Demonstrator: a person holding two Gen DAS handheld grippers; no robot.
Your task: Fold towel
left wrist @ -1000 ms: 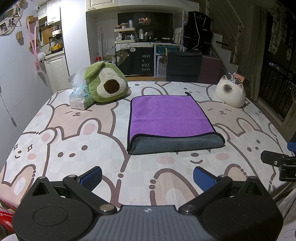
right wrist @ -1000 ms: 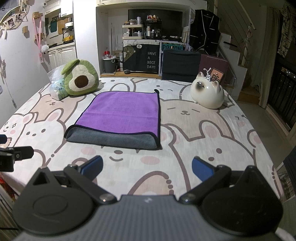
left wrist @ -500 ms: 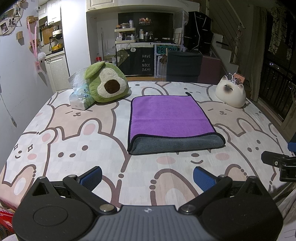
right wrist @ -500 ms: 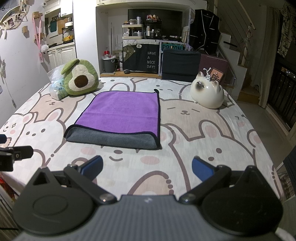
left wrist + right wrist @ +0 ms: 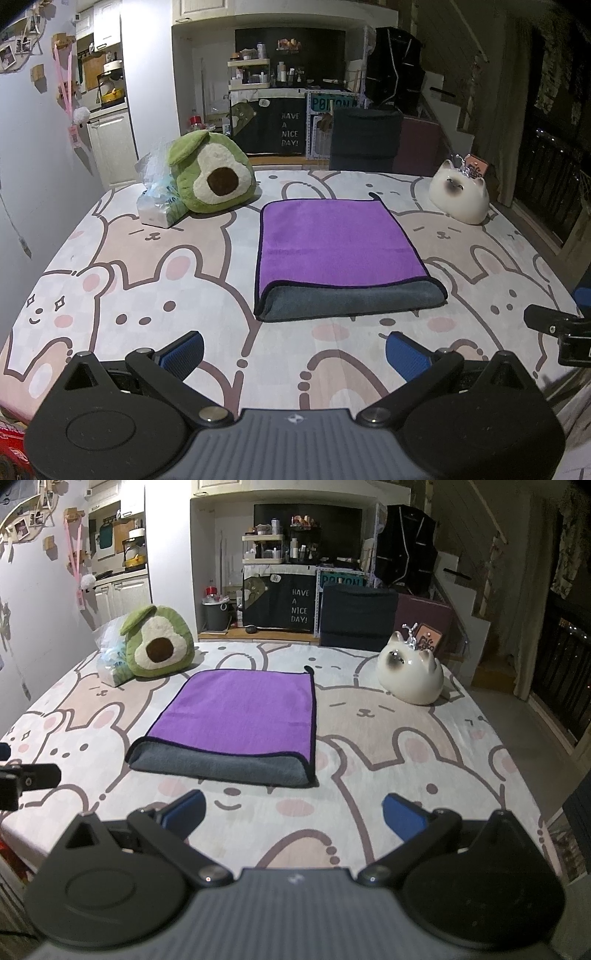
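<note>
A purple towel [image 5: 332, 243] with a grey underside lies folded flat on the rabbit-print table, its grey fold edge toward me; it also shows in the right wrist view [image 5: 240, 716]. My left gripper [image 5: 293, 354] is open and empty, held near the table's front edge, short of the towel. My right gripper [image 5: 293, 816] is open and empty, also short of the towel. Each gripper's tip shows at the edge of the other's view.
A green avocado plush [image 5: 212, 173] and a plastic tissue pack [image 5: 159, 199] sit at the back left. A white ceramic cat [image 5: 460, 192] sits at the back right. The table [image 5: 147, 295] has a rabbit-print cloth. A dark chair stands behind the table.
</note>
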